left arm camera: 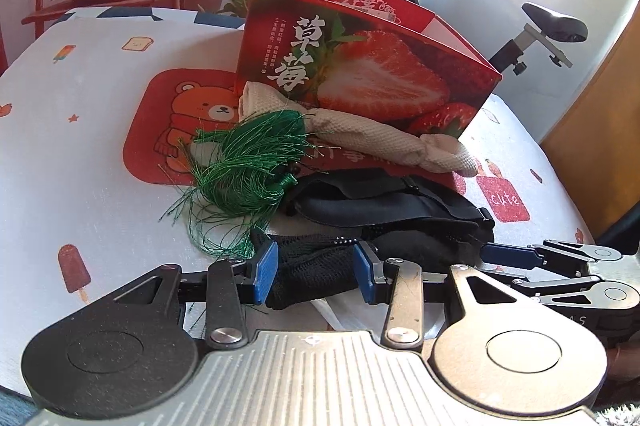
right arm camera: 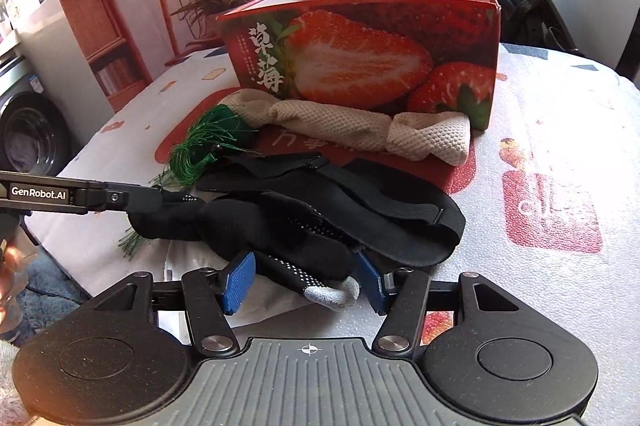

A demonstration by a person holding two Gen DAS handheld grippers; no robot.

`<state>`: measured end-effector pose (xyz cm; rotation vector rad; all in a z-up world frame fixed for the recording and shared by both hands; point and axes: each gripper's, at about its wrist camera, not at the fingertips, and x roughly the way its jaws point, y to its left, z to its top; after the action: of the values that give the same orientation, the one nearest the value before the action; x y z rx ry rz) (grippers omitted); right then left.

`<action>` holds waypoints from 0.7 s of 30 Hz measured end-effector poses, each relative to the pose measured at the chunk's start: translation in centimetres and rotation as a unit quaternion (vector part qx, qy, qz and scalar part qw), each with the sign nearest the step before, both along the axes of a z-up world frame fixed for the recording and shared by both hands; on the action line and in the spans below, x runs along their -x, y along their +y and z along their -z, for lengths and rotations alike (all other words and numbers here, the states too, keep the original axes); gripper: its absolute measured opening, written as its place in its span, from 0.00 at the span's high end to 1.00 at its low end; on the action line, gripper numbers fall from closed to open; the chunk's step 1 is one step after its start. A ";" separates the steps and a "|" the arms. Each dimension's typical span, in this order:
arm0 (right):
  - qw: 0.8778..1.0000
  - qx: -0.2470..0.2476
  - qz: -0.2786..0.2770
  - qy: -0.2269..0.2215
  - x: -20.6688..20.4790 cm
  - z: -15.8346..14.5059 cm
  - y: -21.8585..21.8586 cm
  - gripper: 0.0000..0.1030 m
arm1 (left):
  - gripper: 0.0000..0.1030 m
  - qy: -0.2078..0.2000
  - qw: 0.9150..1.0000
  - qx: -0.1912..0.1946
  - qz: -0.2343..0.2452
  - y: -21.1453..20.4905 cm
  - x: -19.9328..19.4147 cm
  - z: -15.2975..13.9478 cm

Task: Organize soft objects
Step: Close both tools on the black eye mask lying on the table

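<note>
Two grippers meet at one black heap near the front edge of the worktop (left arm camera: pixel 100 162), which wears a white cloth printed with ice lollies and a bear. Furthest left in the left wrist view lies a green tassel (left arm camera: pixel 244 162), its threads spilling over the cloth and touching the heap. Next comes the left gripper (left arm camera: pixel 316 272), its blue-padded jaws pressed onto a bunched black mesh cloth (left arm camera: pixel 312 274). Behind and to the right of that sits a black strap bundle (left arm camera: pixel 384 202), and beyond it a knotted cream fabric rope (left arm camera: pixel 360 134) lies along the foot of a red strawberry box (left arm camera: pixel 360 66), which stands open at the top. At far right the right gripper (right arm camera: pixel 306 280) reaches in from the side; in its own view its jaws stand apart around a dotted black glove (right arm camera: pixel 308 266) with a grey fingertip, the pads beside it rather than pinching it.
</note>
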<state>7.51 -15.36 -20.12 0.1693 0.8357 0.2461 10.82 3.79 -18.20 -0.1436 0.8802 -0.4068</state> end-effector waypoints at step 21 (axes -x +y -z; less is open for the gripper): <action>0.999 0.004 -0.050 -0.017 -1.4 1.8 1.5 0.67 | 0.57 -0.002 1.000 -0.026 -0.017 0.4 0.3 -0.1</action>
<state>8.93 -13.89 -21.91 0.1146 0.8118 0.3386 10.56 4.24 -18.08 -0.1095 0.8816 -0.3529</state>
